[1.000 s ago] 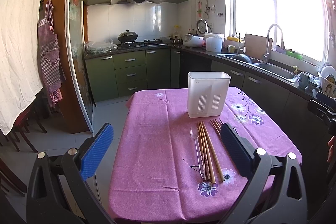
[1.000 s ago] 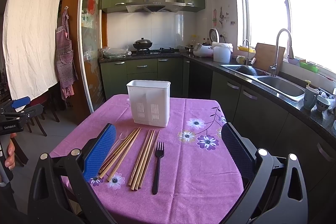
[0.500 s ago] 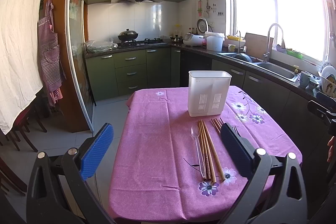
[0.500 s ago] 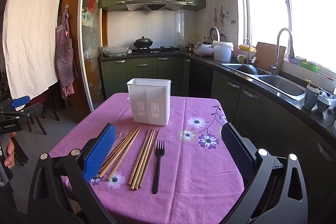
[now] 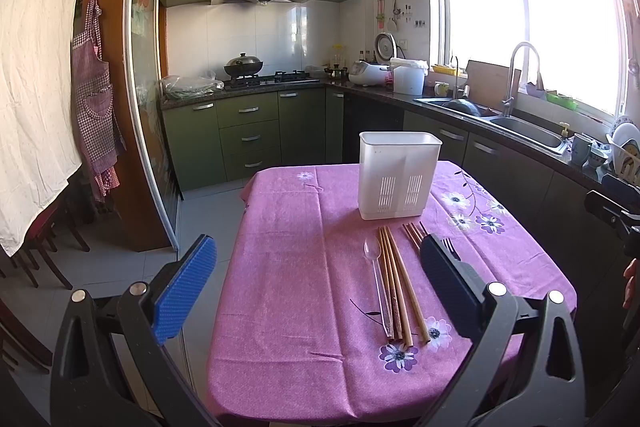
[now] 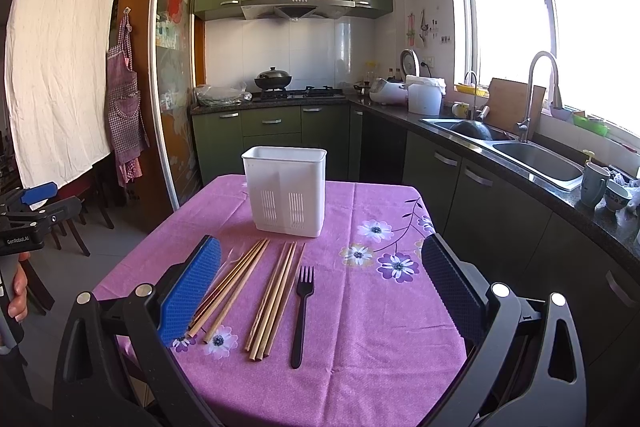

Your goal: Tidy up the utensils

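Note:
A white slotted utensil holder (image 5: 399, 174) (image 6: 285, 190) stands upright on the purple flowered tablecloth (image 5: 292, 267) (image 6: 372, 311). In front of it lie a clear plastic spoon (image 5: 376, 283), two bundles of wooden chopsticks (image 5: 400, 287) (image 6: 276, 299) (image 6: 232, 287) and a black plastic fork (image 6: 302, 307). My left gripper (image 5: 316, 275) is open and empty, held above the table's near left part. My right gripper (image 6: 320, 279) is open and empty, above the chopsticks and fork. The fork is mostly hidden behind my right finger in the left wrist view.
Green kitchen cabinets (image 6: 272, 131) and a stove with a wok (image 6: 274, 79) stand behind the table. A counter with a sink (image 6: 532, 155) and cups runs along the right. Chairs (image 5: 44, 247) stand at the left. The other gripper shows at each view's edge.
Both views have drifted slightly closer to the table. Nothing on the table has moved and both grippers stay open.

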### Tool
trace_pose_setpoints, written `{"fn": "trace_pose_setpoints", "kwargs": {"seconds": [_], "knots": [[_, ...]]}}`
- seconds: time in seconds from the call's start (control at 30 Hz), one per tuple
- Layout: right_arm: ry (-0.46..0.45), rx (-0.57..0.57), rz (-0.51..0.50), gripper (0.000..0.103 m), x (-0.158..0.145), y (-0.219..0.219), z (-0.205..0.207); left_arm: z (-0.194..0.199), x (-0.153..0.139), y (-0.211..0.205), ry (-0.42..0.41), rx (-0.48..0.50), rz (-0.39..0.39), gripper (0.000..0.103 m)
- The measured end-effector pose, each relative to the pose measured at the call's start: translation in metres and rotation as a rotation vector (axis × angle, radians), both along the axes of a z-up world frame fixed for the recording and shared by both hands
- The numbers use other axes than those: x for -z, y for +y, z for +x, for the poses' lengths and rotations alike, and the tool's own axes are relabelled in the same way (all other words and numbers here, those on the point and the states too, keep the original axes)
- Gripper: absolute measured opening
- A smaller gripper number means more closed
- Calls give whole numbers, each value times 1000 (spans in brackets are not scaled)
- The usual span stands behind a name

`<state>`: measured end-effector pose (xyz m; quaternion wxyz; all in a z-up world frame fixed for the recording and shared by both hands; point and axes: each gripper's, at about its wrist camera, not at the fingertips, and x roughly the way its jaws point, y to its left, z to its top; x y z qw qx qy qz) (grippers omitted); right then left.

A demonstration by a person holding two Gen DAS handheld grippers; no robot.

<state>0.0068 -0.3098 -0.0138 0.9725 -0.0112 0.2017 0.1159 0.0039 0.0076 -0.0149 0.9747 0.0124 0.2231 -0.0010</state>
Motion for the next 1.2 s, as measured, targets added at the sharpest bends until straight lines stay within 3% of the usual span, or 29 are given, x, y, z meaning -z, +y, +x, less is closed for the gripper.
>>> {"fn": "trace_pose_setpoints", "kwargs": {"seconds": [0.37,0.6,0.73,0.93,1.2], "knots": [[11,1,-6,99,1,1,3,1,2,1,4,4,1,97],[79,-14,-22,99,10,0,28,32,11,-4,69,19,12,97],[158,-37,-35,99,22,2,58,64,23,-9,152,30,5,97],[401,-70,-28,99,60,1,124,120,45,-23,306,56,14,97],[600,-77,-64,99,98,-3,187,187,80,-35,548,101,-66,97]]}}
